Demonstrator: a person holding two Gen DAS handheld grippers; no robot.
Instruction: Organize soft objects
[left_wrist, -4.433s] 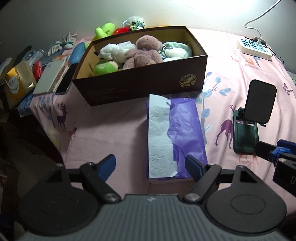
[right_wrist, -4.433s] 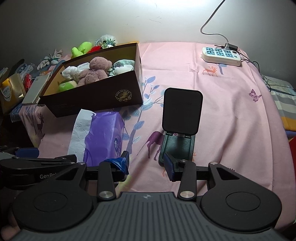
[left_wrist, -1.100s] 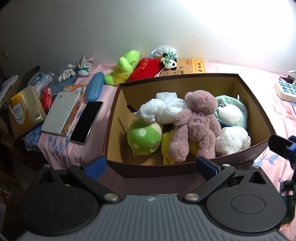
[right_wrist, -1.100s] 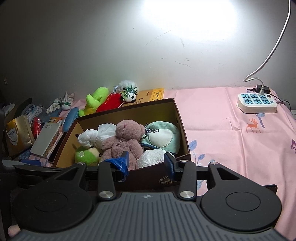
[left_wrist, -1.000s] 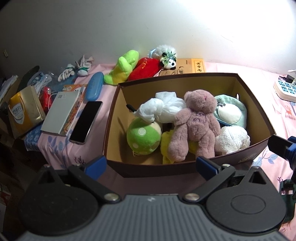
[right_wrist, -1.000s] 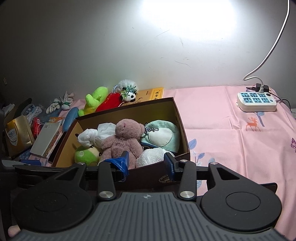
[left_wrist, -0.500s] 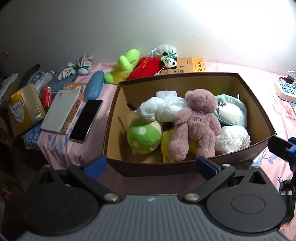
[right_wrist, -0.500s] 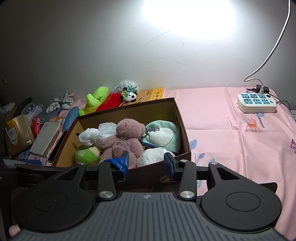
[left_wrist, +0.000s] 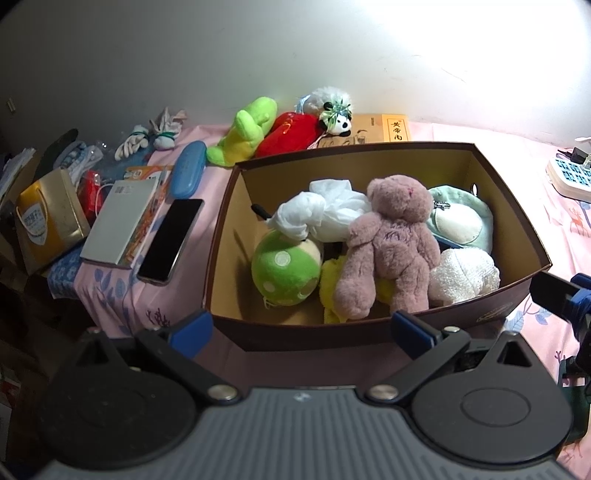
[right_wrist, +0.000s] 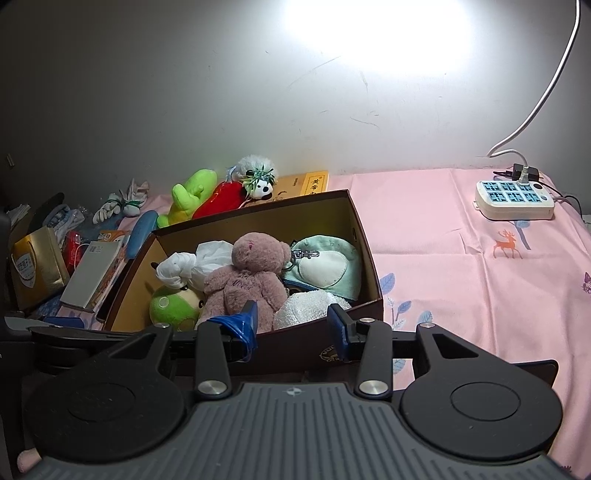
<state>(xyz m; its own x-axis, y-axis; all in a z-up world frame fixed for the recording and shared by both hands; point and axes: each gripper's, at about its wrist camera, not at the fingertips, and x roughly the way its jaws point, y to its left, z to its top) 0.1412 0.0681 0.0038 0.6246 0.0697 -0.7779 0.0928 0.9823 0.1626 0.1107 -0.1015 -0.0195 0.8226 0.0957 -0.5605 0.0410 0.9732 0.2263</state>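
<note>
Both my claws, the left gripper and right gripper, hang apart and empty before the brown box, already holding the pink bear and others, while the green plush beyond waits outside.

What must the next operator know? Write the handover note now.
Left tool: open, empty, at the near wall of the box.
Right tool: open, empty, also at the near wall.
Done: pink bear, green ball plush, white cloth, mint pouch and white fluffy piece lie in the box.
Left: green plush, red plush and panda lie behind the box.
</note>
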